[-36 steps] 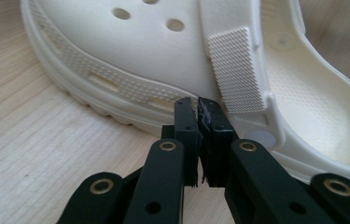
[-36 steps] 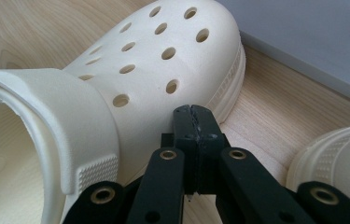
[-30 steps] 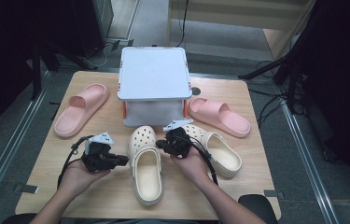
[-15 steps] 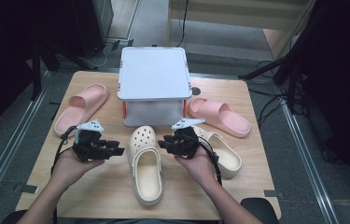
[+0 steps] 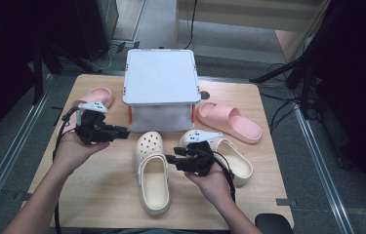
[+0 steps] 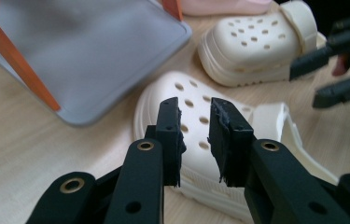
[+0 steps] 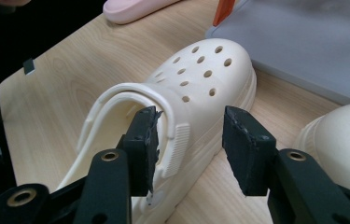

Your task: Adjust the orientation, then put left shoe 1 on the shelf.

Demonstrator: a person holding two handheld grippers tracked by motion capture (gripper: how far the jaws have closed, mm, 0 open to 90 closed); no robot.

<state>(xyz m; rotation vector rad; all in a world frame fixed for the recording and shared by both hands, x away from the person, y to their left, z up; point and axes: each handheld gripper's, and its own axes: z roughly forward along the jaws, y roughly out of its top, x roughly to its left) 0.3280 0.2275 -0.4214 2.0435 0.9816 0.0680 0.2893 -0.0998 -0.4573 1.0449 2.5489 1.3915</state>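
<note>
Cream clog at lower centre of desk; right tool released beside its heel, left tool slightly parted, grasping nothing, centre left.

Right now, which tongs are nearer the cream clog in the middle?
Right. The right tongs sit just beside the middle cream clog; the left tongs hover farther off, up to its left.

On the table before us, two clogs lie side by side in front of a lidded box, the near clog left of the far clog; one slide flanks the box's right, another slide its left.
</note>
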